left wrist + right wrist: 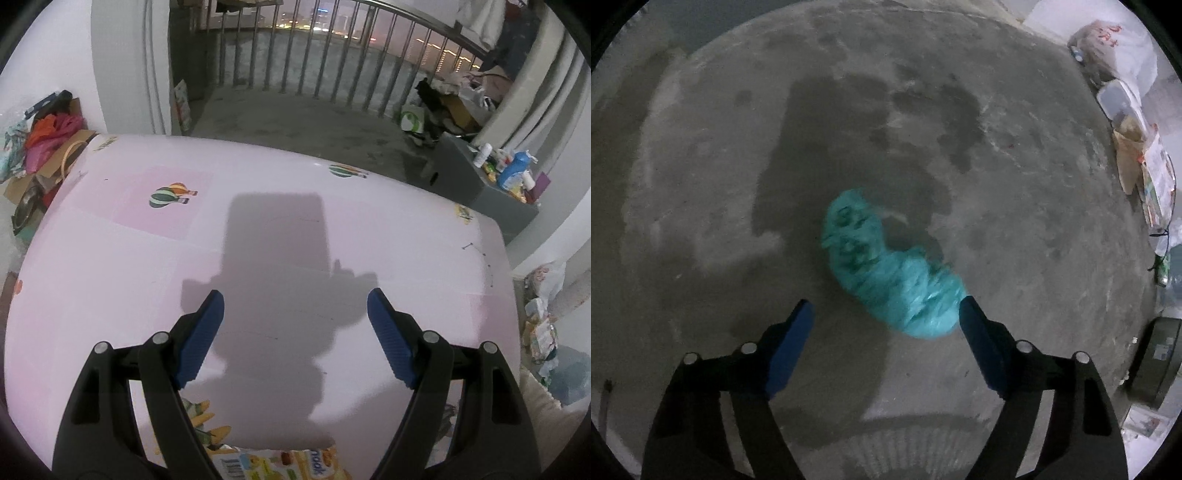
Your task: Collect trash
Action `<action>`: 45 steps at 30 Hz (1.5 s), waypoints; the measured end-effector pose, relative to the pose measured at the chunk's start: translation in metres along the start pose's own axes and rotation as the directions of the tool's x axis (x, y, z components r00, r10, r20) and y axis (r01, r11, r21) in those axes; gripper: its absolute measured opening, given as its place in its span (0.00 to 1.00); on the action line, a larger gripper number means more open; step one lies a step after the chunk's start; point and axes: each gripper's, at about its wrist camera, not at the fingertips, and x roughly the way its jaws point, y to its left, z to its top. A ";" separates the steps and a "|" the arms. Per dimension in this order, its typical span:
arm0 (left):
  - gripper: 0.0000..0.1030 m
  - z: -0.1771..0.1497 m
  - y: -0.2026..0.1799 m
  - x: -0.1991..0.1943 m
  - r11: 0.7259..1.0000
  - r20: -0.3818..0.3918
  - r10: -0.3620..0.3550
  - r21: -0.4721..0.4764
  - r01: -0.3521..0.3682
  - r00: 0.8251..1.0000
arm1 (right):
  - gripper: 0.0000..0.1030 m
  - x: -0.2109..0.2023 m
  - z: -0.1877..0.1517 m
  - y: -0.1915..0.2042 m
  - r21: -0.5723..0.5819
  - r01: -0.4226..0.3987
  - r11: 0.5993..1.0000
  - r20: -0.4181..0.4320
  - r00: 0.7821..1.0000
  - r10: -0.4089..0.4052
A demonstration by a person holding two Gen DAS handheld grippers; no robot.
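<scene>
In the right wrist view a crumpled teal plastic bag (886, 273) lies on the grey concrete floor (701, 184). My right gripper (886, 317) is open above it, with the bag's near end close to the right fingertip. In the left wrist view my left gripper (295, 306) is open and empty over a pink table (110, 277) printed with balloon pictures. A yellow snack wrapper (280, 463) lies at the table's near edge, below the gripper.
Beyond the table are a balcony railing (314, 55), a box of clutter (48, 147) at the left, and a grey shelf with bottles (509, 173) at the right. In the right wrist view bags and containers (1123, 103) line the right wall; a dark bin (1156, 358) stands lower right.
</scene>
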 end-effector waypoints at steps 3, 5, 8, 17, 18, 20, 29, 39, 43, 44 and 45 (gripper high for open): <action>0.73 0.000 -0.002 0.001 1.000 0.001 0.022 0.008 -0.022 1.000 | 0.76 0.011 0.005 -0.001 0.017 0.015 1.000 -0.014 1.000 -0.015; 0.73 0.001 -0.005 0.002 0.999 0.001 0.027 0.020 -0.027 1.000 | 0.75 0.017 0.008 0.002 0.016 0.014 1.000 -0.020 1.000 -0.014; 0.73 0.001 -0.008 0.004 0.998 0.005 0.036 0.044 -0.036 0.999 | 0.65 0.027 0.007 0.005 0.011 0.045 0.999 -0.050 0.998 -0.045; 0.73 -0.005 0.001 0.007 0.999 -0.020 0.033 0.021 -0.032 0.999 | 0.54 0.013 -0.017 -0.021 0.181 -0.081 0.980 -0.042 0.995 0.089; 0.73 -0.005 0.003 0.005 0.999 -0.017 0.028 0.016 -0.028 0.999 | 0.54 0.003 -0.022 -0.024 0.196 -0.116 0.974 -0.024 0.992 0.123; 0.73 -0.005 0.004 -0.001 1.000 0.006 0.020 0.023 -0.020 1.000 | 0.54 -0.038 -0.040 -0.032 0.230 -0.252 0.940 0.045 0.968 0.249; 0.73 -0.006 0.002 -0.011 0.997 0.053 -0.055 0.065 0.051 0.997 | 0.55 -0.258 -0.245 -0.090 0.078 -0.455 0.887 0.316 0.855 0.411; 0.73 -0.013 0.005 -0.040 0.966 0.077 -0.241 0.115 0.232 0.967 | 0.60 -0.205 -0.419 -0.133 0.347 -0.352 0.869 0.213 0.932 0.293; 0.73 -0.016 0.024 -0.077 0.944 0.098 -0.321 0.118 0.309 0.942 | 0.72 -0.208 -0.432 -0.123 0.336 -0.142 0.931 0.174 0.981 0.087; 0.73 -0.018 0.030 -0.084 0.937 0.103 -0.340 0.116 0.328 0.935 | 0.74 -0.214 -0.438 -0.123 0.339 -0.111 0.934 0.179 0.983 0.051; 0.73 -0.020 0.036 -0.093 0.932 0.113 -0.357 0.114 0.345 0.927 | 0.78 -0.218 -0.437 -0.121 0.338 -0.100 0.936 0.181 0.983 0.040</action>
